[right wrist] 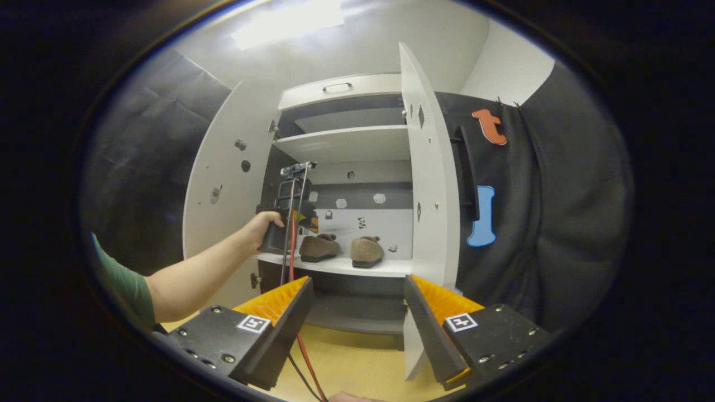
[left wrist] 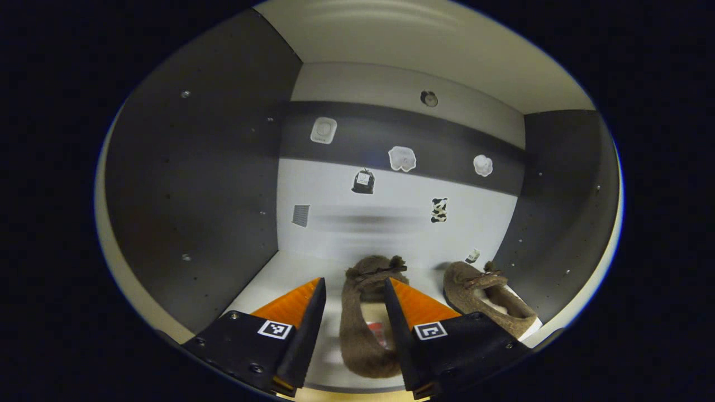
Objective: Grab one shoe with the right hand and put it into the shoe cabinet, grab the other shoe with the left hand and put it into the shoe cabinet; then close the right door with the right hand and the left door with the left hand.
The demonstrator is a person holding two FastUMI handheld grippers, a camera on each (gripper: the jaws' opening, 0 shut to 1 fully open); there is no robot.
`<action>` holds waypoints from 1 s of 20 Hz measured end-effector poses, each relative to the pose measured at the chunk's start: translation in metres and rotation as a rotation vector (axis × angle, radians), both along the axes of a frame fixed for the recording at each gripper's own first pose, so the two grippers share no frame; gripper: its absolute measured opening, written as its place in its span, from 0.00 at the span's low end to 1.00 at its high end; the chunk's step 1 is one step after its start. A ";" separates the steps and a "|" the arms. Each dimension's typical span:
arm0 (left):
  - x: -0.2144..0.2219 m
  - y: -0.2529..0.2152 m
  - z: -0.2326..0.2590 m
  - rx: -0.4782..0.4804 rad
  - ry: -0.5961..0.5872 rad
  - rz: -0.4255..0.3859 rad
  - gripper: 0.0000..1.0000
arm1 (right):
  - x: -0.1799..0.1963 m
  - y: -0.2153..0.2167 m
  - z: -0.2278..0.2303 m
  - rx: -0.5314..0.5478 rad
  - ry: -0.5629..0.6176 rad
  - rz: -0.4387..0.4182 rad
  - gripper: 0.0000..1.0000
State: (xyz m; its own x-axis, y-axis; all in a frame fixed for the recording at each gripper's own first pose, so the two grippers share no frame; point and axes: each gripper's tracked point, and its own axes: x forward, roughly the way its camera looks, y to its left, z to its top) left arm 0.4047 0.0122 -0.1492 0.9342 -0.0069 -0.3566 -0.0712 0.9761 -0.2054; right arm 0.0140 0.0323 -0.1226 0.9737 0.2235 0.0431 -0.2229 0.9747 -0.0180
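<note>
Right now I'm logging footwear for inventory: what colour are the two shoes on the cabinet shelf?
Both shoes are fuzzy brown; the left gripper view shows them best.

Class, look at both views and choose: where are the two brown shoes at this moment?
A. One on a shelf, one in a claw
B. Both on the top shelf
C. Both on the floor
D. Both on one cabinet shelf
D: one shoe and the other shoe sit side by side on the same shelf, and the left claw is open around one.
</note>
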 end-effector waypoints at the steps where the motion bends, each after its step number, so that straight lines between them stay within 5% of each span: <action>1: -0.013 0.001 0.007 -0.008 -0.016 -0.001 0.70 | -0.003 0.000 -0.002 0.002 0.002 -0.002 0.98; 7: -0.107 0.010 0.027 -0.051 -0.094 -0.023 0.95 | -0.038 0.010 0.001 0.056 0.010 -0.018 0.98; 15: -0.250 0.001 0.055 -0.032 -0.173 -0.133 0.96 | -0.101 0.015 0.020 0.067 -0.020 -0.045 0.98; 20: -0.326 0.000 0.079 0.000 -0.282 -0.172 0.96 | -0.108 -0.023 0.038 0.006 -0.040 -0.070 0.98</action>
State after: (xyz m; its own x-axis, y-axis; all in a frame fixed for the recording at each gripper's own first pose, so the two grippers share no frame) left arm 0.0786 0.0126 -0.0698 0.9814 -0.1730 -0.0836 0.1543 0.9688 -0.1937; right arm -0.0939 0.0093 -0.0849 0.9844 0.1547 0.0836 -0.1536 0.9879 -0.0194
